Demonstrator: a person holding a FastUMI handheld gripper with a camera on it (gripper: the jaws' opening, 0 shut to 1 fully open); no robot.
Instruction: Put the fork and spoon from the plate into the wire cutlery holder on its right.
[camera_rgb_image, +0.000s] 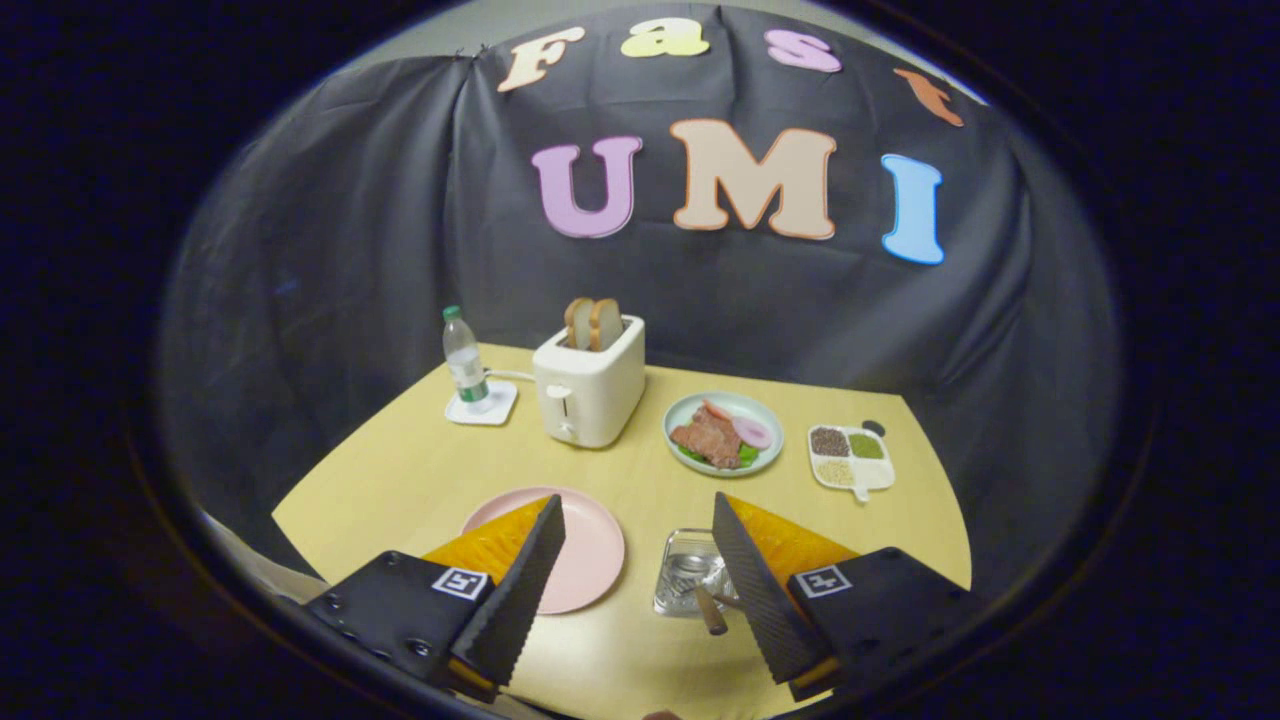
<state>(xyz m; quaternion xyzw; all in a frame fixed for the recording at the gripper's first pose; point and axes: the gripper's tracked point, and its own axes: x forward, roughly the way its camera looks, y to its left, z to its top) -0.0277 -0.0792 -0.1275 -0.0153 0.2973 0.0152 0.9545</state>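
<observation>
A: Where does the claw (638, 590) stand?

B: It hangs above the near side of the yellow worktop (400, 470) with its 2 fingers (515, 600) spread wide and nothing gripped between them.

A: And the plate?

B: The pink plate (585, 550) lies by the left finger, which covers its left part. The bare part of it carries no cutlery. Between the 2 fingers runs a strip of bare worktop.

A: The cutlery holder?

B: The wire cutlery holder (685, 570) sits right of the plate, close against the right finger, which hides its right side. A brown-handled utensil (710, 610) sticks out of it toward the claw, and something shiny lies inside; whether that is the fork, the spoon or both cannot be told.

A: What lies beyond?

B: Past the fingers there is open worktop, then a row. A white toaster (590, 390) with 2 slices of bread (594, 323) stands in the middle. To its left a water bottle (464, 360) stands upright on a white coaster (482, 405), near the worktop's far left edge. To its right sits a pale green plate of food (722, 432), and further right a white divided dish (852, 458) of grains, close to the right edge.

A: Any room at the edges?

B: The left part of the worktop, between the pink plate and the coaster, is open. The black cloth wall (350, 250) closes in behind the row.
</observation>
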